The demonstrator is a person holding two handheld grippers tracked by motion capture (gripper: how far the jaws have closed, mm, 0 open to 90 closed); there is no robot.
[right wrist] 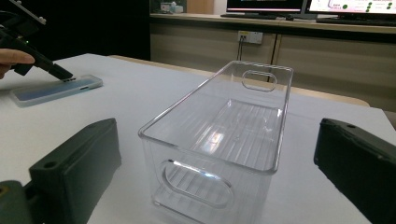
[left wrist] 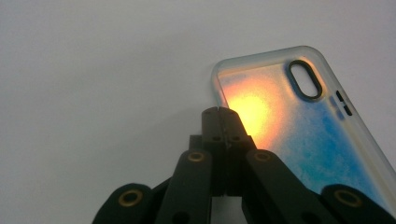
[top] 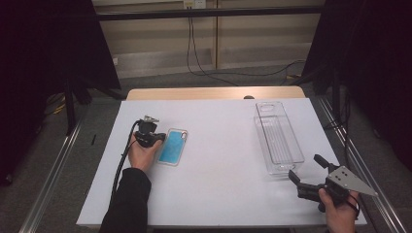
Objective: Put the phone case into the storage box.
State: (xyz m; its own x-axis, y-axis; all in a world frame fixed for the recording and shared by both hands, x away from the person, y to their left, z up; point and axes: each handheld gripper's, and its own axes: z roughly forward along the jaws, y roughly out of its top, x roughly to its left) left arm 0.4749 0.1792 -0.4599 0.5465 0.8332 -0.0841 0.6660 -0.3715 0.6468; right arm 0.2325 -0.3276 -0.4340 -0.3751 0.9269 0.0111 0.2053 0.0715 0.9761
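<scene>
On the left side of the tabletop (top: 218, 160), a person's left hand (top: 141, 153) is holding the left tongs (top: 154, 137), tips pointing down at the near-left part of a phone case (top: 173, 146). In the left gripper view the two black jaws are pressing flat against each other with nothing between them, and their tips are sitting right at the case (left wrist: 299, 126) edge; whether they are actually touching it I cannot tell. The case is lying flat on the white tabletop, left of centre, clear-rimmed with a blue face and an oval camera cutout (left wrist: 306, 79) at one end. In the right gripper view the same tongs (right wrist: 65, 77) are resting their tip on or just over the case (right wrist: 56, 89).

Further right, a clear bin (top: 278, 137) is standing upright on the tabletop, long side running from near to far, well apart from the case. It is empty-looking and ribbed along the bottom, with a handle slot (right wrist: 259, 79) in its far end wall.

At the near right corner, the right hand (top: 340, 211) is holding the right tongs (top: 307, 167), jaws spreading wide apart and gripping nothing. They are pointing at the bin's near end, just short of it, and the bin (right wrist: 219, 140) is sitting between the two jaws in the right gripper view.
</scene>
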